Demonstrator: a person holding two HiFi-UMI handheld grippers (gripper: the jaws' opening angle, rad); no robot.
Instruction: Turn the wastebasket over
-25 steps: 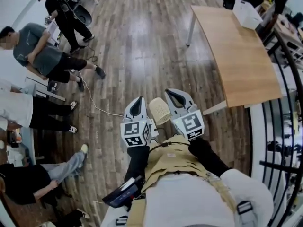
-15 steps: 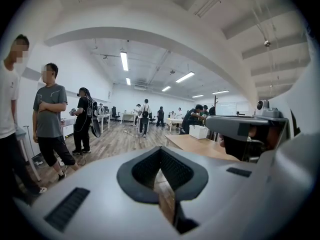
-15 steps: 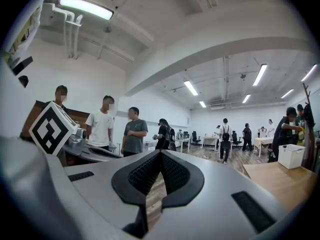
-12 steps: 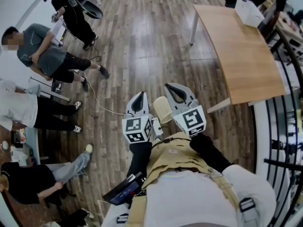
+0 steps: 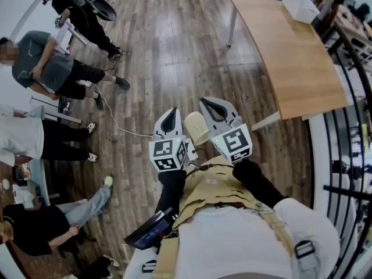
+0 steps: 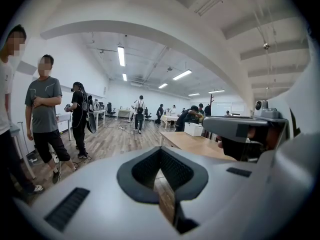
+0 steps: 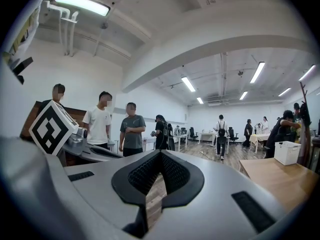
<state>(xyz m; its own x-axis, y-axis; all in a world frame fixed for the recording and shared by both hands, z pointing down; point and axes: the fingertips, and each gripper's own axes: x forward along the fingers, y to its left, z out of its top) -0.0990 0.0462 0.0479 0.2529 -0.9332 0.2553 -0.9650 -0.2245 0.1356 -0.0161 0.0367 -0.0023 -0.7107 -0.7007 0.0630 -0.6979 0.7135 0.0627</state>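
A cream, perforated wastebasket (image 5: 196, 128) is on the wooden floor in the head view, partly hidden between my two grippers. I cannot tell which way up it is. My left gripper (image 5: 169, 117) is held near my chest, to the basket's left, jaws shut and empty. On the basket's right, my right gripper (image 5: 213, 106) is also shut and holds nothing. In the left gripper view the left gripper (image 6: 160, 150) points across the room at about table height. The right gripper (image 7: 160, 154) points level in the right gripper view. Neither gripper view shows the basket.
A long wooden table (image 5: 290, 57) with a white box (image 5: 299, 3) on it stands to the right. Beyond it runs a black railing (image 5: 343, 156). Several people (image 5: 52, 68) stand or sit along the left, with a cable (image 5: 116, 124) on the floor.
The head view has shifted slightly. Both grippers keep their place beside the basket and stay shut. The people at the left have moved a little.
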